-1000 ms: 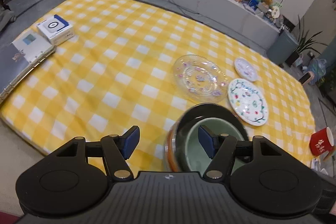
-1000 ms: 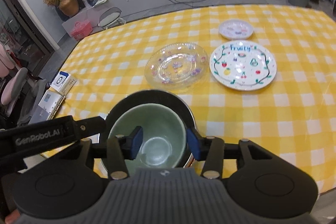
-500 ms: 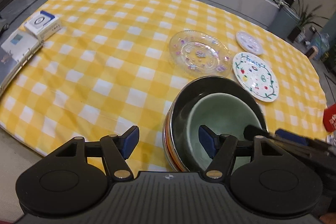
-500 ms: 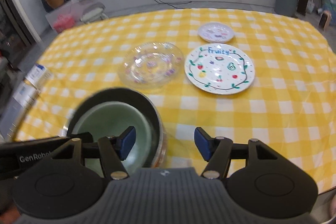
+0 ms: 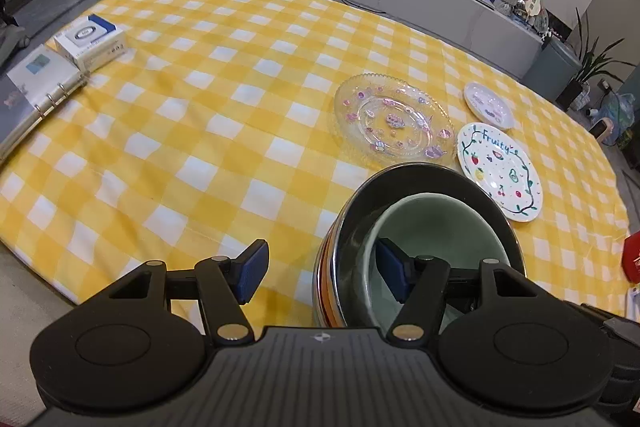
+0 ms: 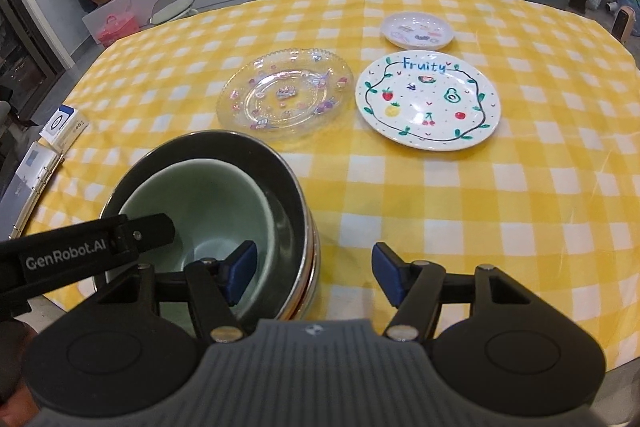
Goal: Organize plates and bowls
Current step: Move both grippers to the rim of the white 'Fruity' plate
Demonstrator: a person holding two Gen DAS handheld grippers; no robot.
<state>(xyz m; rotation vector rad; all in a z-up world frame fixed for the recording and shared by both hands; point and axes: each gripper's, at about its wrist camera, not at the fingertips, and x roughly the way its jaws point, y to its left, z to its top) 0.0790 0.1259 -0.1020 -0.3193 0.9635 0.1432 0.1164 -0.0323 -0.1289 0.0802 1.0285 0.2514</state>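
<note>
A pale green ceramic bowl (image 6: pixel 208 203) sits nested inside a larger dark bowl (image 6: pixel 280 171) with a shiny metal rim and orange-striped outer wall, at the near edge of the desk, which is covered in a yellow-and-white checked cloth (image 5: pixel 224 99). The left gripper (image 5: pixel 318 273) hovers over this stack with its jaws spread wide, one blue pad outside the dark bowl's wall and the other above the green bowl's hollow, gripping nothing. The right gripper (image 6: pixel 314 273) hangs just to the right of the stack, jaws likewise apart and empty; its left pad overlaps the bowls' rim in the view, its right pad is over bare cloth. Beyond the bowls lies a clear glass plate (image 6: pixel 286 93) with small pastel decorations, and just beside it a white plate (image 6: pixel 428 99) lettered "Fruity" with painted fruit. A smaller white plate (image 6: pixel 418 30) rests farther back, close to the Fruity one. At the far left edge of the cloth are a white-and-blue box (image 5: pixel 90 41) and an open ring binder (image 5: pixel 36 95), touching each other.
</note>
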